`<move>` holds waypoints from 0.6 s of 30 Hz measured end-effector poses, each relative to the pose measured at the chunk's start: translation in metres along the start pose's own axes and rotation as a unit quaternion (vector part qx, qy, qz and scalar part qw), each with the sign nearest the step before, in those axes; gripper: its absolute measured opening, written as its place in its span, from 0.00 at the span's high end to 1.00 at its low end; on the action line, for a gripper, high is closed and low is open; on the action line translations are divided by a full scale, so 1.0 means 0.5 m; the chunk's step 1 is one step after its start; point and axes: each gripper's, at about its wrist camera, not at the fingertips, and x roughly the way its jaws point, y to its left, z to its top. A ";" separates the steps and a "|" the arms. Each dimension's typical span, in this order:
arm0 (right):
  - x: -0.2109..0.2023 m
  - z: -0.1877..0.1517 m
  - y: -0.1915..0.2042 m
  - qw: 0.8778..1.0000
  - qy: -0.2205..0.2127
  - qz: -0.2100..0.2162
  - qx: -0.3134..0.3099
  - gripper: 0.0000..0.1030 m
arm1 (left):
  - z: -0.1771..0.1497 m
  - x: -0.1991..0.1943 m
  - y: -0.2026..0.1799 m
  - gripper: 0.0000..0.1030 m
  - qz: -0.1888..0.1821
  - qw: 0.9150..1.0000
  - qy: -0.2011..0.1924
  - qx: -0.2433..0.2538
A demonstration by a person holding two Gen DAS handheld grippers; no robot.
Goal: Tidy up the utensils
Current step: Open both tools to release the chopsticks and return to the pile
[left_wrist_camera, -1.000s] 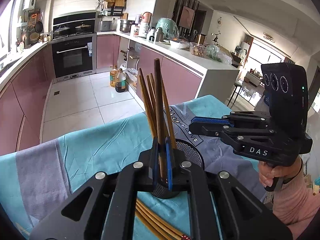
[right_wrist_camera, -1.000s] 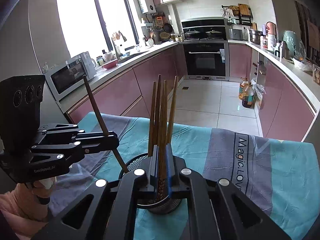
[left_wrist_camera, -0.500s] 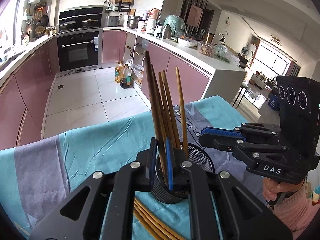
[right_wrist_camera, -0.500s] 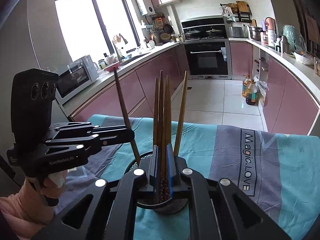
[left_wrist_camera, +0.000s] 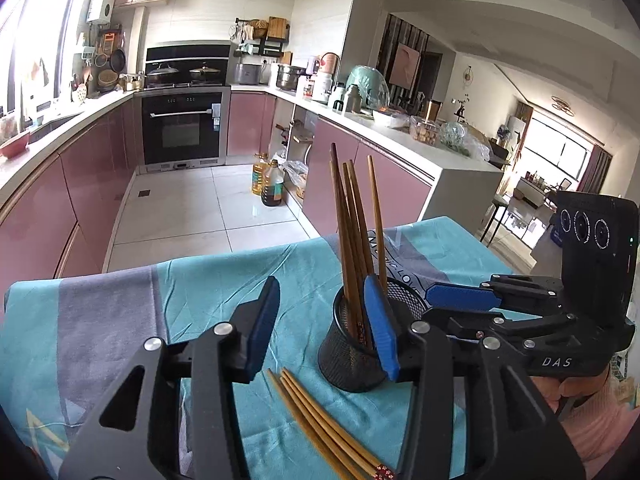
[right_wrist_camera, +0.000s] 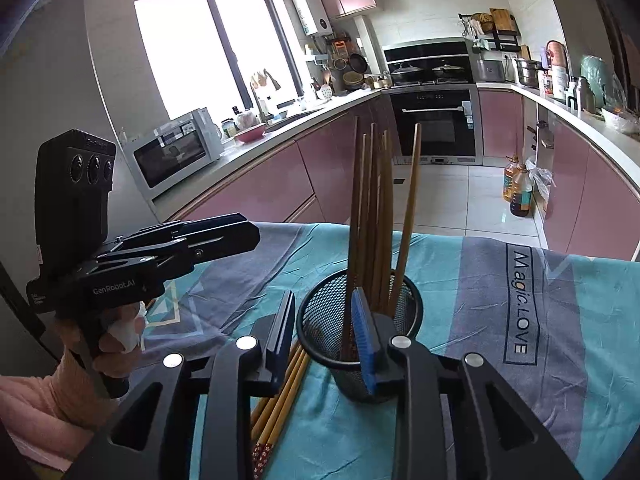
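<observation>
The bottom of my black mesh holder (left_wrist_camera: 352, 354) is partly hidden behind my left gripper's (left_wrist_camera: 326, 324) blue pad, and the lower ends of the upright chopsticks (left_wrist_camera: 352, 240) blur behind the mesh, so I cannot count them surely; about five or six stand there, brown wood, leaning slightly apart at the tops. My left fingers are spread wide and hold nothing. My right gripper (right_wrist_camera: 326, 338) is also parted with nothing between the pads, its right pad in front of the holder's near rim. A few loose chopsticks (left_wrist_camera: 320, 428) lie flat on the teal and grey tablecloth (left_wrist_camera: 100, 320), just near-left of the holder, paler, with red patterned ends cut off by my fingers.
</observation>
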 end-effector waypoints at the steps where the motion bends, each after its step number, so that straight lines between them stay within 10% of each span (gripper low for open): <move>1: -0.005 -0.005 0.007 1.000 -0.001 0.003 -0.005 0.73 | -0.007 -0.011 0.002 0.57 0.002 1.000 -0.004 -0.001; 10: 0.021 -0.090 0.051 0.999 0.044 0.015 -0.026 0.62 | -0.128 -0.072 0.027 0.38 0.049 0.999 0.006 -0.017; 18: 0.102 -0.161 0.058 0.994 0.111 0.006 -0.004 0.62 | -0.250 -0.020 0.046 0.37 0.040 0.993 0.101 -0.039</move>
